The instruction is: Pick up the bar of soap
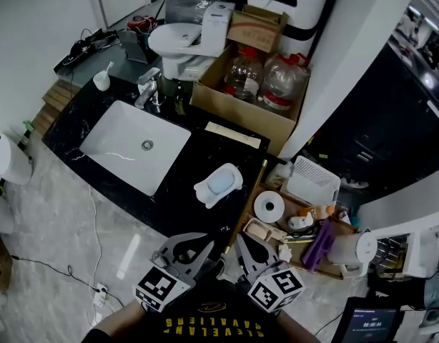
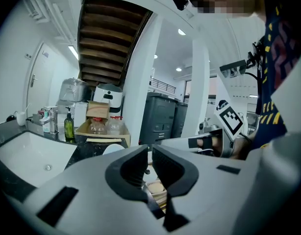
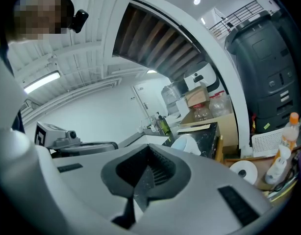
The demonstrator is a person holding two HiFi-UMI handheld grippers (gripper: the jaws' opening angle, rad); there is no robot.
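Down onto a black marble counter (image 1: pixel 184 184), with a white sink (image 1: pixel 123 131) set in its left half and a chrome faucet (image 1: pixel 148 88) behind. Pale marble floor (image 1: pixel 62 227) in front. Past the counter, a cardboard box (image 1: pixel 237 114) of big plastic bottles (image 1: pixel 280 81); off the right end, a toilet-paper roll (image 1: pixel 269 207). And there, right of the sink on the bare stone: the pale blue bar of soap (image 1: pixel 221 183), lying in a white soap dish (image 1: pixel 204 194), well apart from both claws. Left gripper (image 2: pixel 150 151) cracked narrowly apart, gripping nothing. Right gripper (image 3: pixel 148 148) pinched together, empty. On the black shirt (image 1: pixel 209 327), in yellow: "CLEVELAND CAVALIERS".
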